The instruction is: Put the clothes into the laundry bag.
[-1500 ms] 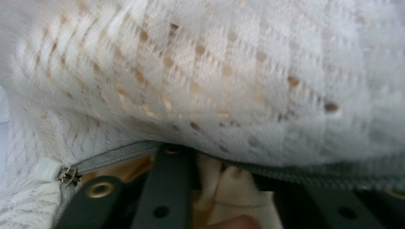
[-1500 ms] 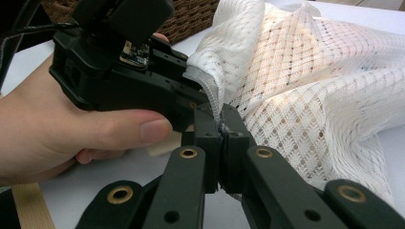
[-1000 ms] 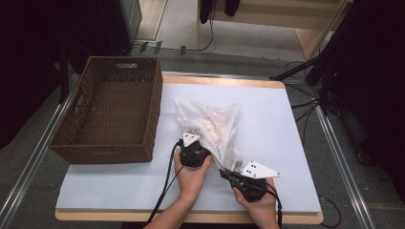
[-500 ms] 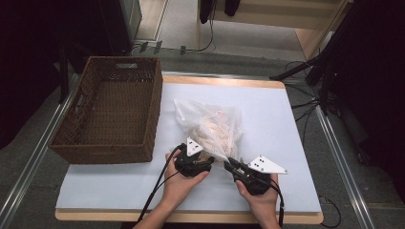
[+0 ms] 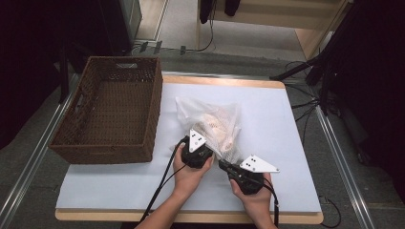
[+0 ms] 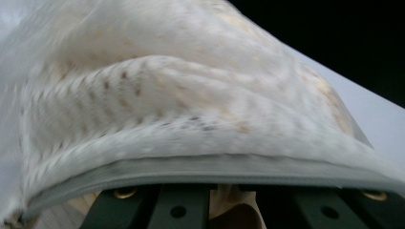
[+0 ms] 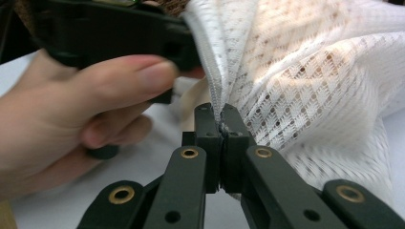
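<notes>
Tongs on my right (image 7: 222,125) are pinching the zipper seam of the white mesh bag (image 5: 215,126) lying mid-tabletop (image 5: 286,143), my left tongs (image 5: 203,151) clamp its near edge; soft, light and floppy, best gripped along that stiffer hem.

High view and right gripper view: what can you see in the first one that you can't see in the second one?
In the high view alone: the brown wicker basket left of the bag, the white table top, and both forearms coming in from below. In the right gripper view alone: close up, the right hand-held gripper has its jaws pinched shut on the bag's zipper edge, and you can see the diamond holes in the mesh. Both share: the white mesh bag and the left hand holding the left hand-held gripper at the bag's edge.
</notes>
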### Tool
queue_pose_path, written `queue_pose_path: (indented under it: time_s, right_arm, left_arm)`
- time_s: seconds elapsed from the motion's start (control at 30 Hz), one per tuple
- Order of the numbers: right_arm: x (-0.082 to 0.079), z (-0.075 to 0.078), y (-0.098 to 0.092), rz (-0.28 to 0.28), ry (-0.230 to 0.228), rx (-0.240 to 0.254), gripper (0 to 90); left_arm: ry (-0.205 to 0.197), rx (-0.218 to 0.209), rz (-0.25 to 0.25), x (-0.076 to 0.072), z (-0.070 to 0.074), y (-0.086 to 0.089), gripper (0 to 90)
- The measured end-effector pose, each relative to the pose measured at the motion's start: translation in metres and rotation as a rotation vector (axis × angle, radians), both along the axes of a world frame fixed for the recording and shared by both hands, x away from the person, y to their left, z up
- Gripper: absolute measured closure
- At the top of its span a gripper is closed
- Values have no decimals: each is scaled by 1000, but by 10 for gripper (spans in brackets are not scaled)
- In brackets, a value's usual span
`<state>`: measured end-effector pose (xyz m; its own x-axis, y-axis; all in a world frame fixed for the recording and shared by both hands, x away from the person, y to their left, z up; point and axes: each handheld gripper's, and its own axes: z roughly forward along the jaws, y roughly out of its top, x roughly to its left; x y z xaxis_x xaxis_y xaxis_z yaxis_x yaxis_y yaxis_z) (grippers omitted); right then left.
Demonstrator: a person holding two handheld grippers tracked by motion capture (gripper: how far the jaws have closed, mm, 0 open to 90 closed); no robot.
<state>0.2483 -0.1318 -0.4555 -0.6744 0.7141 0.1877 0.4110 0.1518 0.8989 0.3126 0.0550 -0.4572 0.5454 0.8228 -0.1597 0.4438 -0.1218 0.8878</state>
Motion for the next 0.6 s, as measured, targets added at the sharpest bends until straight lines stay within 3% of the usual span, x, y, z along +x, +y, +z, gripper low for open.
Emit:
queue_pose_path:
  time_s: [0.03, 0.1, 0.17, 0.3, 0.43, 0.57, 0.6]
  right_arm:
    - [0, -1, 0, 5, 2, -14, 894]
    - [0, -4, 0, 8, 20, -25, 894]
    - [1, -7, -2, 4, 30, -27, 894]
    - [4, -4, -8, -19, 28, -11, 892]
    - [8, -5, -15, -43, 32, -3, 890]
    - [10, -2, -20, -59, 26, 7, 887]
    - [11, -2, -21, -61, 26, 8, 887]
  left_arm:
    - [49, 11, 9, 6, -6, -2, 850]
    - [206, -1, -20, 20, -19, -4, 837]
    - [191, 4, -62, 20, -16, -4, 790]
    - [169, 35, -187, 9, -13, 0, 565]
    - [169, 38, -212, -1, -10, 17, 425]
    - [218, 45, -207, -7, -10, 34, 434]
    - [236, 71, -214, -8, -10, 34, 436]
